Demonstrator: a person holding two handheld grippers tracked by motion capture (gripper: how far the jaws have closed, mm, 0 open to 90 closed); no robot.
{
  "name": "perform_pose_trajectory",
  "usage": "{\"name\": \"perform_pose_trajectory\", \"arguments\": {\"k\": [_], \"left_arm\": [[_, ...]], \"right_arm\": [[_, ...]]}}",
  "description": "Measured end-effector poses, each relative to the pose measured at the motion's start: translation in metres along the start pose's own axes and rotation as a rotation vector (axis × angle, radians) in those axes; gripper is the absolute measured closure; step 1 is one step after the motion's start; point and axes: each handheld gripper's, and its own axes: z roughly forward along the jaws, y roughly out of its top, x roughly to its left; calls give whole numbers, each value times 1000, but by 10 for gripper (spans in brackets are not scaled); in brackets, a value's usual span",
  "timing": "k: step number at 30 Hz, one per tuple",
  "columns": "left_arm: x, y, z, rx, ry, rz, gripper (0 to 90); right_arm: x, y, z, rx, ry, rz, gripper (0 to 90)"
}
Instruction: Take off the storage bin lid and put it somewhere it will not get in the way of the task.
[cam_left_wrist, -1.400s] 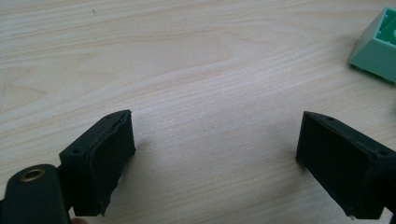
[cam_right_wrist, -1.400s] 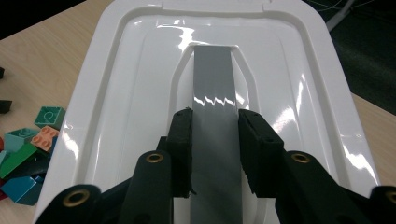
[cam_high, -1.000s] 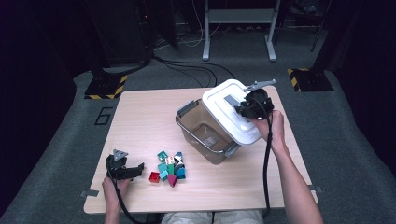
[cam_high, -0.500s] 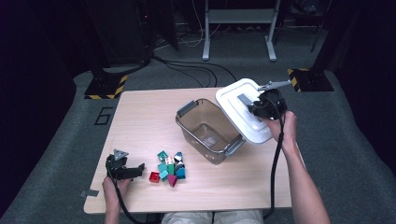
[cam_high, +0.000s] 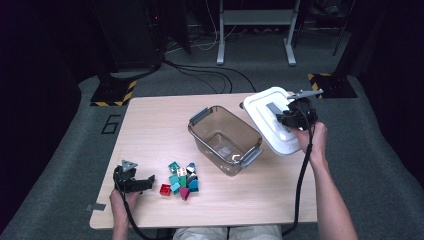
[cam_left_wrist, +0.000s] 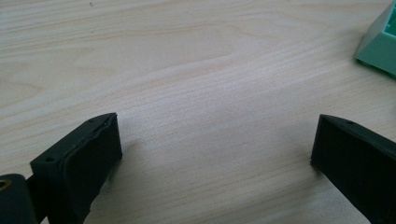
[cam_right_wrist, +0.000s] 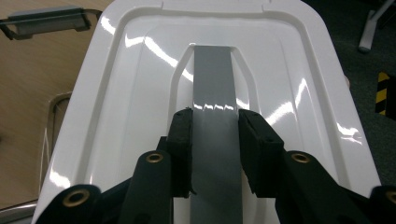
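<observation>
Jaws first, high view: right gripper (cam_high: 286, 120) is clamped on the grey handle strip (cam_high: 274, 109) of the white plastic rectangular lid (cam_high: 270, 125), holding it tilted at the far right edge of the light wooden surface (cam_high: 150, 130), partly past that edge. Lid sits just right of the clear brownish plastic tub w/ grey clip handles (cam_high: 225, 139), which stands uncovered near the surface's middle. Left gripper (cam_high: 142, 183) rests near the front left corner, jaws spread wide w/ nothing between them. Just right of it lies a small pile of teal, red and dark toy blocks (cam_high: 181, 179), close to the front edge; the red one is nearest the jaws but not touching.

Left gripper view: both black jaws stand far apart over bare wood. One pale green block (cam_left_wrist: 382, 44) shows at the upper right, apart from the jaws.

Right gripper view: jaws pinch the grey strip (cam_right_wrist: 213, 93) from both sides, pads pressed to its edges. White lid (cam_right_wrist: 116, 93) spreads out around the strip, glossy w/ light streaks. Tub's grey clip (cam_right_wrist: 44, 21) and a bit of its rim show at the upper left, beyond the lid's edge.
</observation>
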Motion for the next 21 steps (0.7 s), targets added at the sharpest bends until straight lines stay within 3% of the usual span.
{"name": "perform_pose_trajectory", "arguments": {"k": [12, 21], "left_arm": [[0, 0, 0, 0, 1, 1, 15], [0, 0, 0, -3, 2, -1, 15]], "right_arm": [[-18, -15, 6, 21, -37, 51, 665], [-29, -32, 21, 62, -75, 76, 664]]}}
